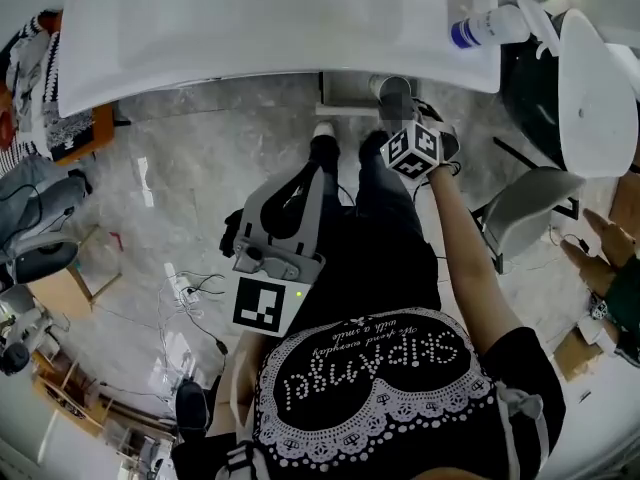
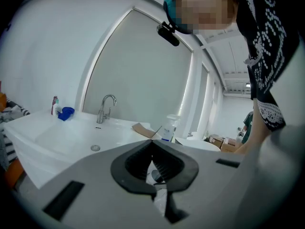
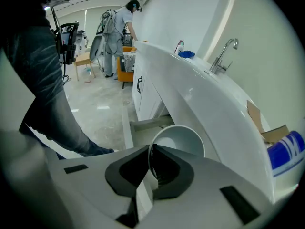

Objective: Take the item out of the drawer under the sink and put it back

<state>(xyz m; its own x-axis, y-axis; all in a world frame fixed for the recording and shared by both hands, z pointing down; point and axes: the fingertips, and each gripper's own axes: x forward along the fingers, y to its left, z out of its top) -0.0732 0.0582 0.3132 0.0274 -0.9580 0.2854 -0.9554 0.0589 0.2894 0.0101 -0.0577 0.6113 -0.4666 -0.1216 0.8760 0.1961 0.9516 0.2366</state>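
My right gripper [image 3: 151,146] is shut on the rim of a white bowl [image 3: 181,140], which it holds low in front of the vanity, just under the edge of the white sink [image 3: 200,94]. Behind the bowl, a slightly open drawer [image 3: 145,123] juts out beneath the sink. In the head view the right gripper [image 1: 400,118] reaches down by the drawer [image 1: 345,96], with its marker cube on top; the bowl itself is hidden there. My left gripper [image 1: 315,173] hangs back at thigh height. Its jaws [image 2: 152,142] meet at the tips with nothing between them.
On the sink [image 1: 280,18] stand a faucet [image 2: 106,108], a blue cup [image 2: 66,112], a blue-capped bottle [image 1: 485,26] and a scrap of cardboard [image 2: 143,129]. A white fixture [image 1: 590,88] stands to the right. Cables and gear lie on the floor [image 1: 190,288] to the left. A person [image 3: 119,27] stands far off.
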